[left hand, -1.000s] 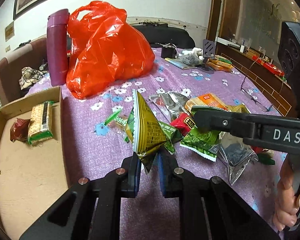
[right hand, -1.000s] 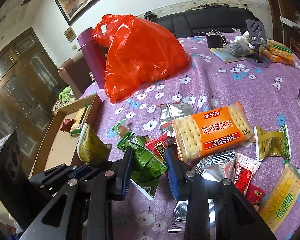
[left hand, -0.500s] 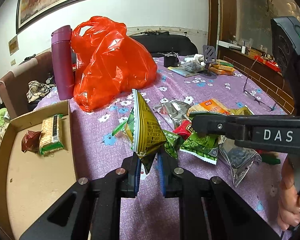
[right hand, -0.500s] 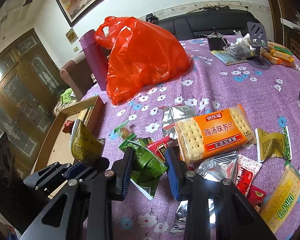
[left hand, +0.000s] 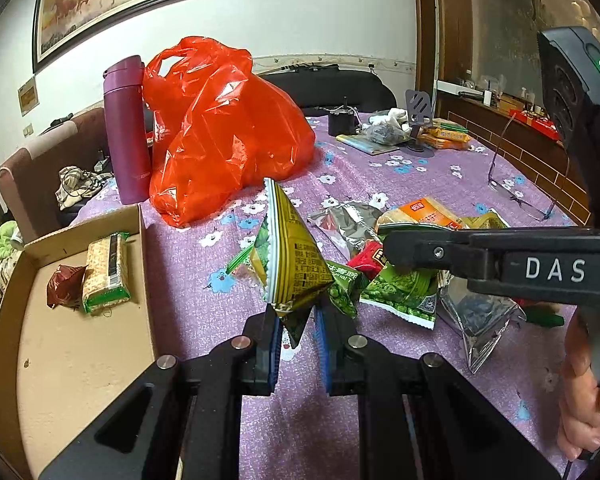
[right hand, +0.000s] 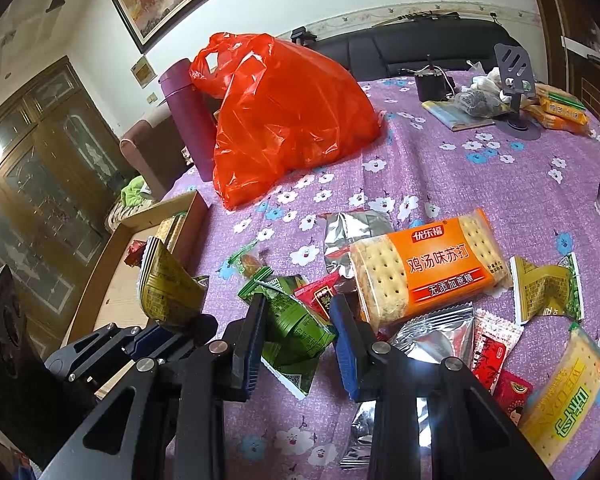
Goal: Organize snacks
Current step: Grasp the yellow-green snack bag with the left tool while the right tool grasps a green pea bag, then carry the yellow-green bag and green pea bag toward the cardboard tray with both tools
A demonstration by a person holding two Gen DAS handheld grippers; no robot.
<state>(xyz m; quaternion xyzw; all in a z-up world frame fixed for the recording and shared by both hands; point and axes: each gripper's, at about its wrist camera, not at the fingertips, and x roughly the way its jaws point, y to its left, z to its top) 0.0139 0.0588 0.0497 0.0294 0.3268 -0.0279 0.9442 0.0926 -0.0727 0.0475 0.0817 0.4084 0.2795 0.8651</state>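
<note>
My left gripper (left hand: pixel 296 322) is clamped on the bottom corner of an olive packet (left hand: pixel 290 256), which stands up from the pads, lifted clear of the purple cloth (left hand: pixel 204 264); in the right wrist view the same packet (right hand: pixel 168 288) shows at the tip of that gripper, up above the near edge of the cardboard tray (right hand: pixel 112 280); I see a cracker pack (left hand: pixel 106 272) and a dark red sweet (left hand: pixel 62 284) lying in the tray (left hand: pixel 60 360); my right gripper (right hand: pixel 298 312) sits with its jaws partly apart, astride a green packet (right hand: pixel 296 328), the left pad against the wrapper and the right pad just beside it; I cannot tell whether it truly grips; that packet lies at the near edge of the snack heap, touching a red sachet (right hand: pixel 320 298); just beyond the right finger lies the orange cracker pack (right hand: pixel 432 268), with a silver pouch (right hand: pixel 436 332) below it and a yellow bar (right hand: pixel 568 400) further right; the red bag (right hand: pixel 284 120) and the purple flask (right hand: pixel 188 120) stand well behind the heap; a hand (left hand: pixel 584 392) holds the right gripper's handle at the left view's edge
</note>
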